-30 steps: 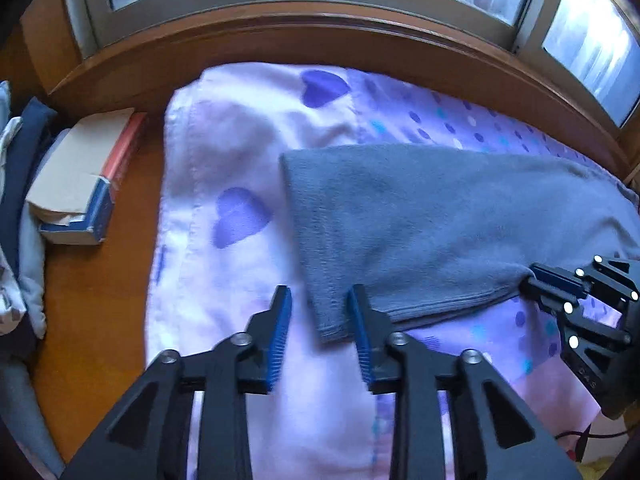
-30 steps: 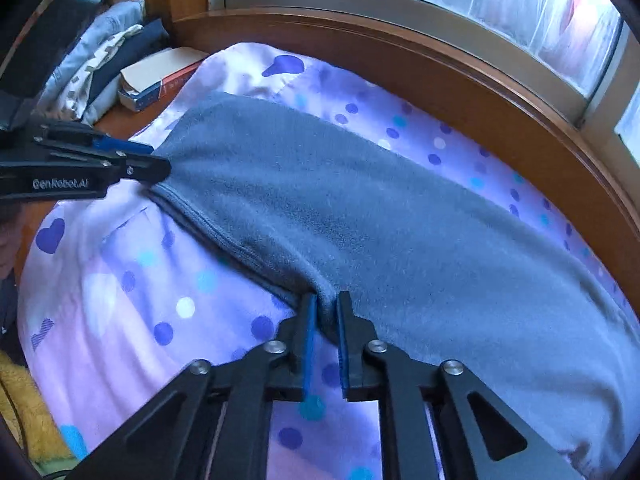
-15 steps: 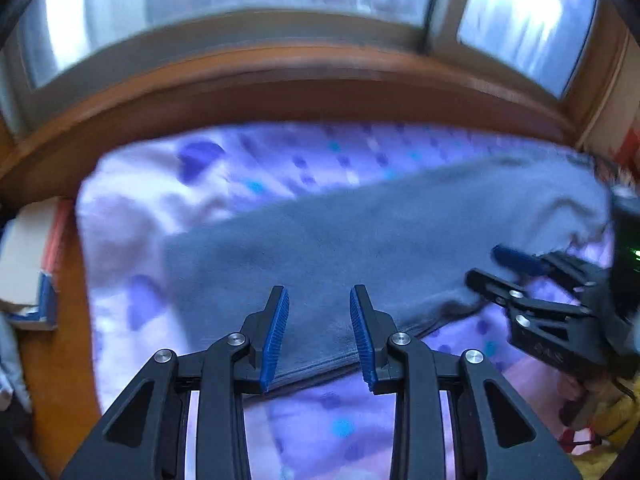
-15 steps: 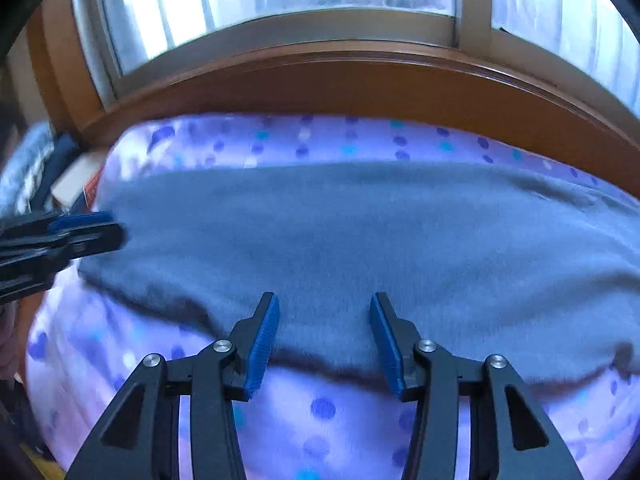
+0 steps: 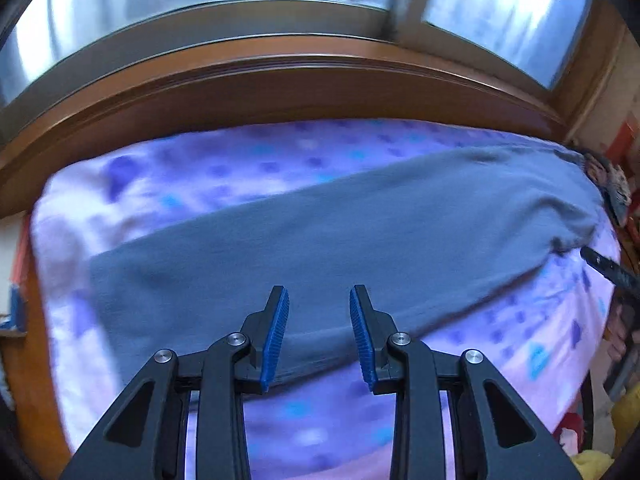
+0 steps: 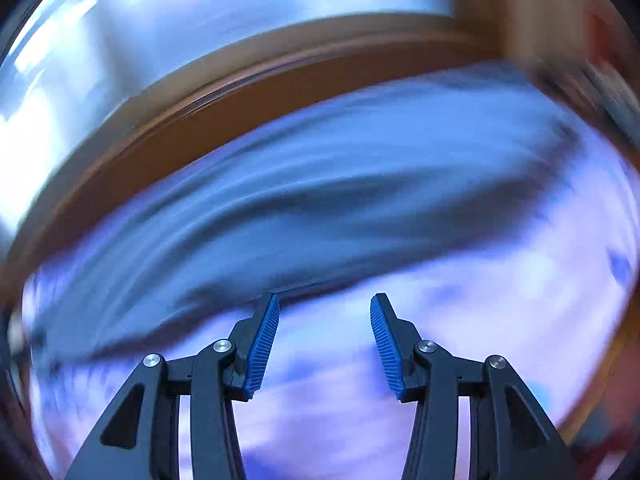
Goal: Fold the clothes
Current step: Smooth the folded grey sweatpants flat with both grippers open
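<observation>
Swung rightward along long grey fleece garment (image 5: 340,248), spread flat on purple dotted bedsheet (image 5: 180,184) below wooden window sill (image 5: 280,92). Left tongs (image 5: 319,332) released above garment's near edge; right tongs (image 6: 325,332) released, clear of garment.

Daylit window (image 5: 208,16) above brown wooden sill (image 5: 280,84); polka-dot purple bedsheet (image 5: 192,184).

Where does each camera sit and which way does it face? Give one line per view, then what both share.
Left wrist: on the left hand-held gripper, looking down and forward over the grey garment towards the window; its own open fingers show, with part of the right hand-held gripper at the right edge.
Right wrist: on the right hand-held gripper, same outlook, heavily blurred; only its own open fingers show.
Shared: garment, spotted purple sheet, wooden sill, window.
</observation>
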Action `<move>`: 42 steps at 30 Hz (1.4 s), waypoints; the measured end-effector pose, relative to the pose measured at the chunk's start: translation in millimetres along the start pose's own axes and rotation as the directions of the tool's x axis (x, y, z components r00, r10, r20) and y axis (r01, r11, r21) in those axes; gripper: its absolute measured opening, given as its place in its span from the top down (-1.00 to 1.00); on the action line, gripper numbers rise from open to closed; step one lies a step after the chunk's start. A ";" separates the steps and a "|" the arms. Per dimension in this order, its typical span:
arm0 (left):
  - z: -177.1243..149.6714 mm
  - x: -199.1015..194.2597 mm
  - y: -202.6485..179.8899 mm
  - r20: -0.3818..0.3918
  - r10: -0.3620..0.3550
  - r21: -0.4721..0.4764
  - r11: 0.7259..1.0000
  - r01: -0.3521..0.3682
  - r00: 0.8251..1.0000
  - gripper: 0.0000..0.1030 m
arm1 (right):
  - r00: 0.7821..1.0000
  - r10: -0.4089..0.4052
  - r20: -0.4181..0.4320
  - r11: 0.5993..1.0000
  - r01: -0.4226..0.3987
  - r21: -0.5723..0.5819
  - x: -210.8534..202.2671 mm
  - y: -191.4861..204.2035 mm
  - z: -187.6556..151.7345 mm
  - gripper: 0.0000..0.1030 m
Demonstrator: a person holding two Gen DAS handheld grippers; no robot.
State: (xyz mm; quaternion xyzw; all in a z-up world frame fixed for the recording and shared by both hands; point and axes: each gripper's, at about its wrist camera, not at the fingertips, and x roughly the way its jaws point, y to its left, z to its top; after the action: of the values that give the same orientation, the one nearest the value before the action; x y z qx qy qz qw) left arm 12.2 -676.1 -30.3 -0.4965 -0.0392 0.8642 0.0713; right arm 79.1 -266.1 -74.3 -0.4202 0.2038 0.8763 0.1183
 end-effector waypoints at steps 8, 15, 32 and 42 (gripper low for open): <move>20.7 38.9 -97.1 -0.026 -0.058 -0.060 0.997 0.056 0.998 0.38 | 0.996 0.091 0.001 0.975 -0.089 0.204 36.7 -109.6 69.0 0.08; 17.2 53.2 -139.2 -0.031 0.086 -0.136 0.987 -0.089 0.996 0.38 | 0.996 -0.003 -0.087 0.970 -0.018 -0.243 48.1 -91.4 78.4 0.24; 19.4 48.3 -184.4 -0.023 0.062 -0.204 0.977 -0.065 0.998 0.38 | 0.904 0.281 -0.323 0.595 -0.428 -0.680 41.1 -24.7 165.3 0.19; 29.9 66.4 -264.2 -0.056 0.137 -0.233 0.962 -0.146 0.989 0.38 | 0.843 0.238 -0.482 0.221 -0.530 -0.819 122.4 60.9 193.0 0.19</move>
State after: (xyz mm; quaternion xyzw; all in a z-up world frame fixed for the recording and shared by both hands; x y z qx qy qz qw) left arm -24.3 -404.5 -35.2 -0.5201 -0.1047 0.8463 -0.0494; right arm -152.5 -227.7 -45.8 -0.4528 -0.2247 0.7679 -0.3934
